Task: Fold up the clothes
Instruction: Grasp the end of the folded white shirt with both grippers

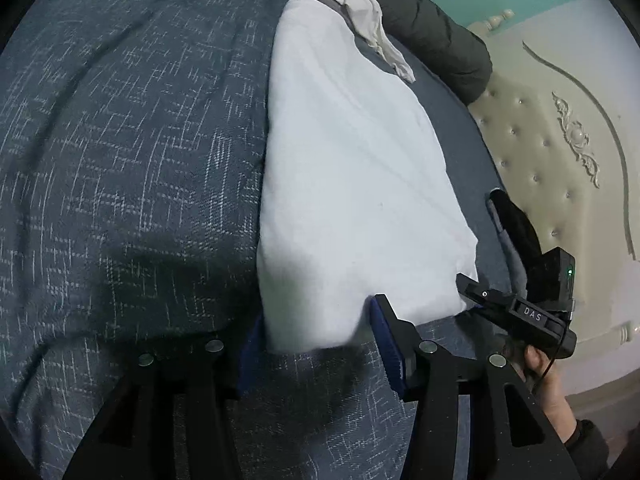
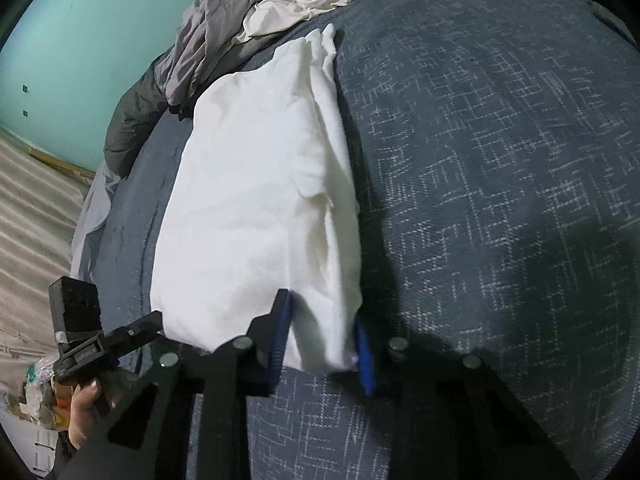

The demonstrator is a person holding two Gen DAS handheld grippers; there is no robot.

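One soft white garment (image 1: 352, 184), folded oblong, lies on woven blue bedspread (image 1: 120, 160).

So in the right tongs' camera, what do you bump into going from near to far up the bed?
Right tongs → folded white cloth → crumpled cream cloth beside the grey clothes → green wall.

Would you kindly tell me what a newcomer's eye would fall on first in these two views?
First, the bright white folded cotton garment lying lengthwise on the dark blue flecked woven bedspread. Each gripper has a near corner of it between blue-padded fingers: the left gripper and the right gripper. Beyond its far end lies a crumpled pile of grey and cream clothes.
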